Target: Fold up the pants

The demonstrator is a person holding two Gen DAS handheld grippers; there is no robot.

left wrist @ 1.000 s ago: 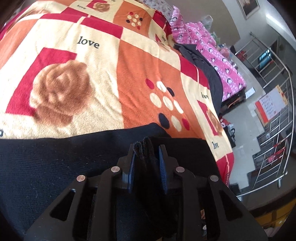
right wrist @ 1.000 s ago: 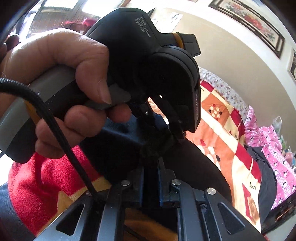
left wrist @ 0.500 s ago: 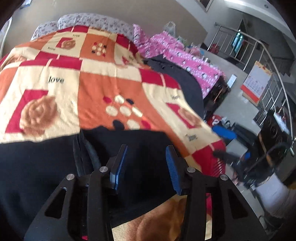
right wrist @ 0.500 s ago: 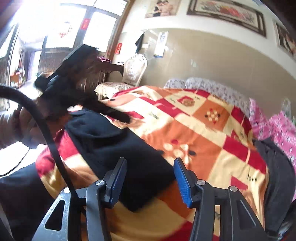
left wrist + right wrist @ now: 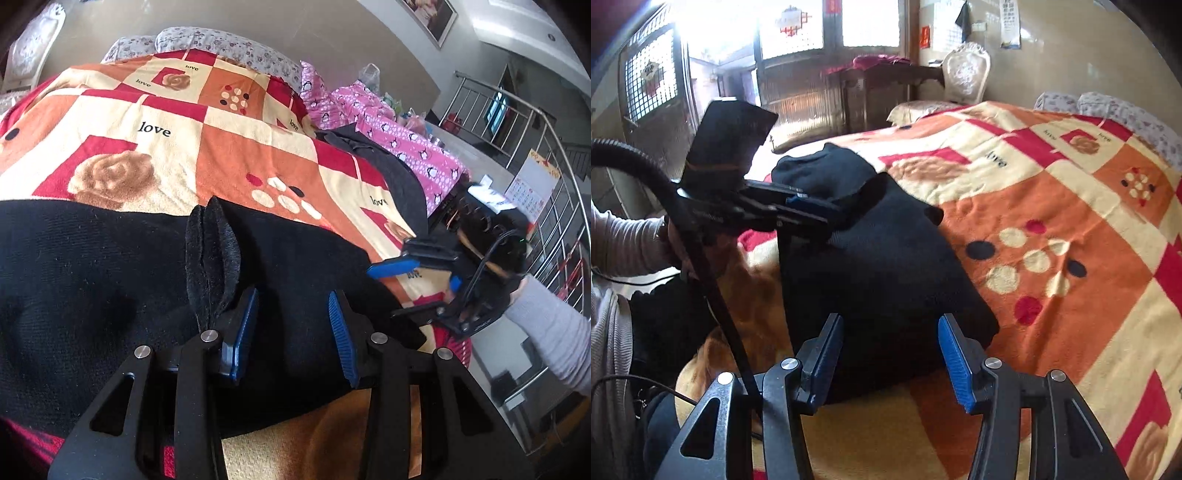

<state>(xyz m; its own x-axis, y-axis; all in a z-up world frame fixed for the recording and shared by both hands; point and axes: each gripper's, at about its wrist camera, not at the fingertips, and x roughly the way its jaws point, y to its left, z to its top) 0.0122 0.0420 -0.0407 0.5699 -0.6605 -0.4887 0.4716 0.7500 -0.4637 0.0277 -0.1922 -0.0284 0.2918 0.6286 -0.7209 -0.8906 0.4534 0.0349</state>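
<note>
- Here the black pants point(image 5: 110, 280) lie folded in a thick bundle on the near edge of the bed, on top of a checked blanket point(image 5: 236, 155) in orange, cream and red with roses and the word "love".
- The left gripper point(image 5: 291, 325) hovers over the pants with its jaws apart; they have just been opening, and nothing is clamped between them, only the cloth lying underneath.
- A raised fold of the pants point(image 5: 210, 258) stands up just beside the left gripper's left finger.
- The right gripper point(image 5: 890, 350) also has its jaws apart after just opening, wider than the left, with the near corner of the pants point(image 5: 879, 295) below and between the blue pads point(image 5: 955, 360) but not pinched.
- In the right wrist view, the left gripper point(image 5: 809, 206) sits low over the far end of the bundle, held by a hand in a light ribbed sleeve point(image 5: 624, 240).
- In the left wrist view, the right gripper point(image 5: 417, 273) is off to the side past the pants' edge, above the blanket.
- A dark garment point(image 5: 388, 166) and a pink penguin-print cover point(image 5: 413, 147) lie along the far side of the bed.
</note>
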